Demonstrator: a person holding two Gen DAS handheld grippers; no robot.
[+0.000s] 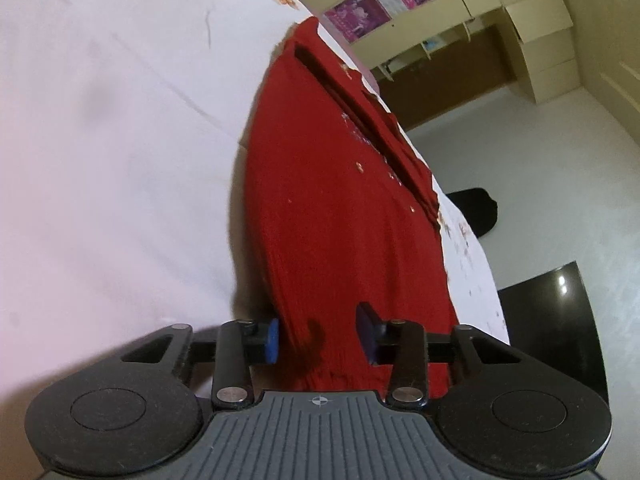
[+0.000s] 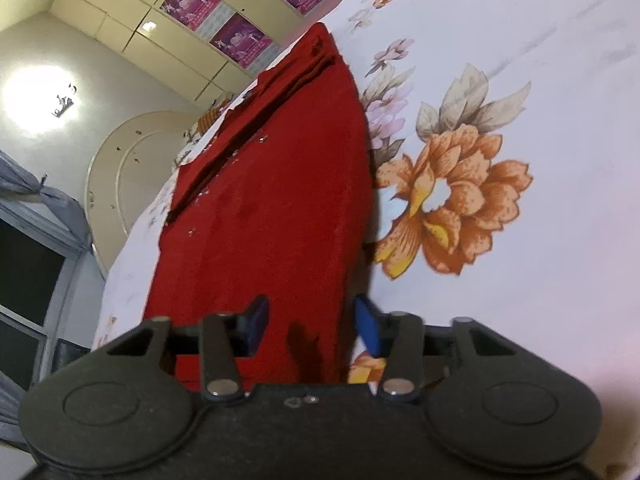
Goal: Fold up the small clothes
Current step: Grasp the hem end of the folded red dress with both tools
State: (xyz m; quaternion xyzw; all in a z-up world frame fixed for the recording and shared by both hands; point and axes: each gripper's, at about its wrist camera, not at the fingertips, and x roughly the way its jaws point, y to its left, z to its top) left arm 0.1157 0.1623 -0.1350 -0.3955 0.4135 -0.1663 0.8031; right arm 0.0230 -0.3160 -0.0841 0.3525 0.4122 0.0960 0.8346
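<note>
The right gripper (image 2: 310, 326) stands with its blue pads (image 2: 366, 330) apart, one on each side of the near edge of a red garment (image 2: 268, 200). The garment lies flat on a white bed sheet (image 2: 540, 80) with printed flowers. A big orange flower (image 2: 448, 200) is just beside the garment's right edge. Purple posters (image 2: 240, 40) hang on the far cupboards.

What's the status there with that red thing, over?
Left claw open, right claw open, both straddling the near edge of the red knitted garment. It lies flat on the flowered bedsheet. Nothing in the way.
</note>
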